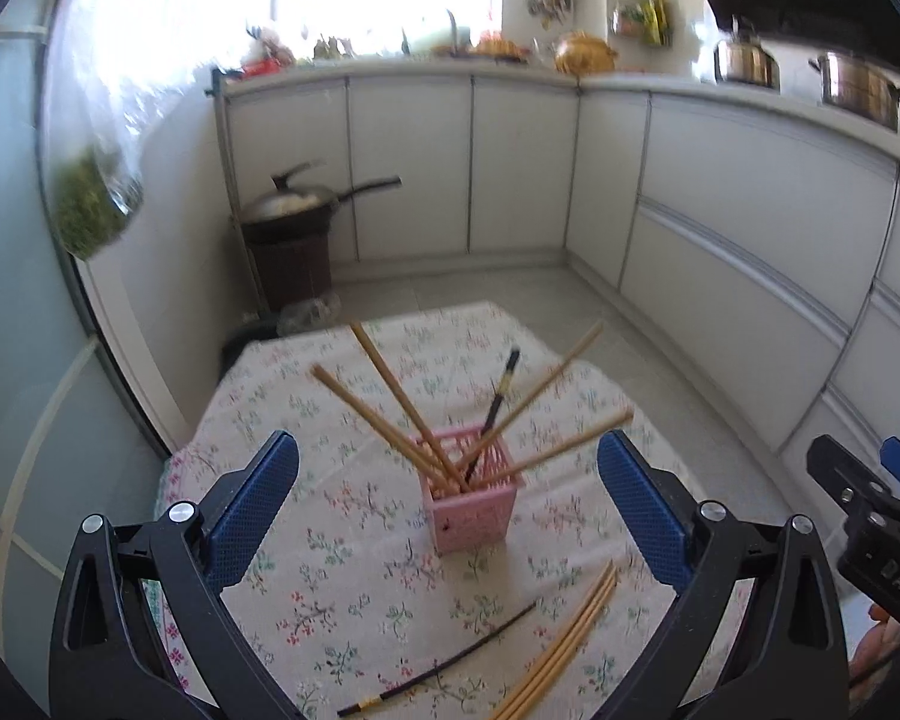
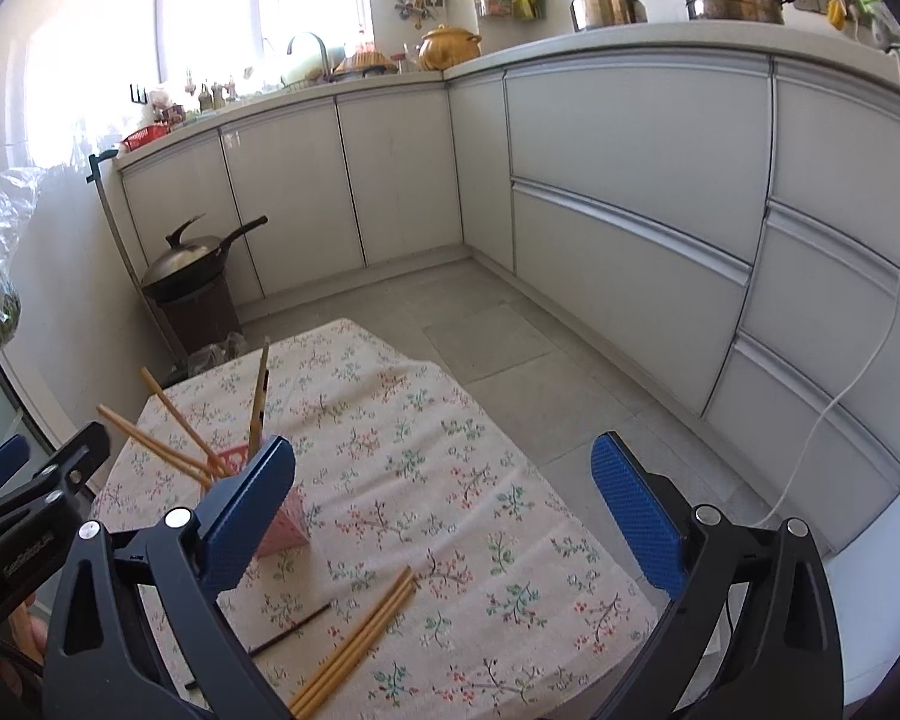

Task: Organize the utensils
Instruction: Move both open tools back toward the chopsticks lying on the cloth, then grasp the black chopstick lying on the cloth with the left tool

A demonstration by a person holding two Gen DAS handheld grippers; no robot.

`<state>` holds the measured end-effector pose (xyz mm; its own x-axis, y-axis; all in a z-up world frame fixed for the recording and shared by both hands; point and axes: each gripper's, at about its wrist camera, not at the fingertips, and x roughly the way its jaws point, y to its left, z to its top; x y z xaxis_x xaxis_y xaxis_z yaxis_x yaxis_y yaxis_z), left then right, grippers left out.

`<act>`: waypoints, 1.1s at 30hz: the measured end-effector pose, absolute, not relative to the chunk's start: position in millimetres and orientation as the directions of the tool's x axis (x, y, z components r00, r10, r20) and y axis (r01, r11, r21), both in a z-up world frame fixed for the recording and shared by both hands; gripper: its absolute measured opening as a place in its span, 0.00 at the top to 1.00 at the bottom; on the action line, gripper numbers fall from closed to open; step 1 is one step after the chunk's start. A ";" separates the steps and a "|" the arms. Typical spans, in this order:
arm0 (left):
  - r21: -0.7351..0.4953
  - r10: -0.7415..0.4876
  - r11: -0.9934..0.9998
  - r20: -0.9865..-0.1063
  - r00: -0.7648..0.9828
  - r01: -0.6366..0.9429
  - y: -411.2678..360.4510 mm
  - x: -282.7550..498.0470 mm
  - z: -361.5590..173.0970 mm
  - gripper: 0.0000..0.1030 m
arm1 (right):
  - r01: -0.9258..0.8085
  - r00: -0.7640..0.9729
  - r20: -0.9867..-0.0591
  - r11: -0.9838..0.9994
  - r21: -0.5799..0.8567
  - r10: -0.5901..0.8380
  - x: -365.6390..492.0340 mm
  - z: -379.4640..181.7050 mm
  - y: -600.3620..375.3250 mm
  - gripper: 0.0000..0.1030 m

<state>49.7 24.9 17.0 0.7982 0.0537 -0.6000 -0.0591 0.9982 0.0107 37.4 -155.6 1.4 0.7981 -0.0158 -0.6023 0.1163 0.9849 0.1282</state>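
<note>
A pink slotted holder [image 1: 471, 495] stands on the floral tablecloth [image 1: 342, 588] and holds several wooden chopsticks [image 1: 390, 387] and one black chopstick [image 1: 498, 399]. A few wooden chopsticks [image 1: 561, 648] and one black chopstick [image 1: 450, 663] lie loose in front of it. My left gripper [image 1: 447, 501] is open and empty, with the holder between its fingers. My right gripper [image 2: 444, 510] is open and empty above the cloth, to the right of the holder [image 2: 282, 525]. The loose wooden chopsticks [image 2: 360, 639] and the loose black one [image 2: 294, 627] lie near its left finger.
White kitchen cabinets [image 2: 630, 192] run along the back and right. A wok on a brown bin [image 2: 195, 276] stands beyond the table's far left corner. A plastic bag of greens [image 1: 93, 204] hangs at the left. Grey tiled floor [image 2: 510, 348] lies to the right of the table.
</note>
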 end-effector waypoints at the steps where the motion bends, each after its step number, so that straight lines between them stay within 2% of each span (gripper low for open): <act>1: 0.010 0.036 0.999 -0.638 0.769 -0.038 25.0 55.4 8.7 0.07 | 0.115 0.784 -0.621 0.985 0.127 -0.012 35.0 -4.4 -155.5 0.06; 4: -0.003 -0.018 1.000 -0.755 0.656 0.023 25.8 73.5 -20.4 0.07 | 0.107 0.710 -0.704 0.986 0.125 0.012 29.6 -32.9 -157.0 0.06; 8: -0.009 -0.047 0.997 -0.861 0.506 0.078 24.1 90.1 -58.5 0.07 | 0.105 0.582 -0.810 0.982 0.160 0.070 28.9 -75.2 -159.9 0.06; 13: -0.020 -0.061 0.993 -0.926 0.373 0.114 15.4 97.9 -102.1 0.07 | 0.145 0.462 -0.875 0.962 0.233 0.142 34.7 -109.4 -169.4 0.06; 17: 0.028 -0.025 0.988 -0.940 0.340 0.149 3.7 101.5 -127.4 0.09 | 0.229 0.407 -0.892 0.923 0.308 0.196 36.9 -125.3 -189.3 0.06; 20: 0.032 -0.019 0.987 -0.950 0.311 0.160 -2.8 106.9 -142.3 0.19 | 0.272 0.381 -0.897 0.900 0.340 0.224 39.8 -130.9 -199.9 0.06; 21: 0.026 -0.023 0.987 -0.955 0.296 0.161 -3.0 108.3 -146.2 0.26 | 0.279 0.375 -0.898 0.896 0.346 0.230 39.9 -133.1 -201.1 0.07; 23: 0.011 -0.035 0.986 -0.962 0.270 0.169 -4.8 110.7 -155.0 0.30 | 0.279 0.367 -0.899 0.893 0.353 0.240 40.8 -135.0 -202.0 0.07; 25: 0.009 -0.038 0.983 -0.967 0.251 0.183 -7.8 111.8 -163.5 0.41 | 0.277 0.359 -0.900 0.892 0.356 0.248 41.3 -136.5 -202.0 0.07; 29: -0.003 -0.042 0.980 -0.980 0.192 0.199 -8.7 115.9 -181.6 0.55 | 0.291 0.352 -0.897 0.880 0.375 0.266 42.6 -138.8 -204.0 0.07; 30: -0.002 -0.040 0.979 -0.983 0.181 0.201 -8.2 116.7 -185.6 0.61 | 0.297 0.351 -0.897 0.877 0.379 0.269 43.0 -139.5 -204.5 0.07; 33: -0.003 -0.043 0.978 -0.981 0.191 0.206 -6.9 119.0 -186.7 0.64 | 0.303 0.342 -0.899 0.874 0.381 0.273 44.3 -142.2 -204.3 0.07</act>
<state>119.0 -6.9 -186.7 0.1906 -0.0429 -0.9807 0.2064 0.9785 -0.0027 44.3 -204.3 -142.2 0.3424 0.2734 -0.8989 0.3030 0.8735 0.3810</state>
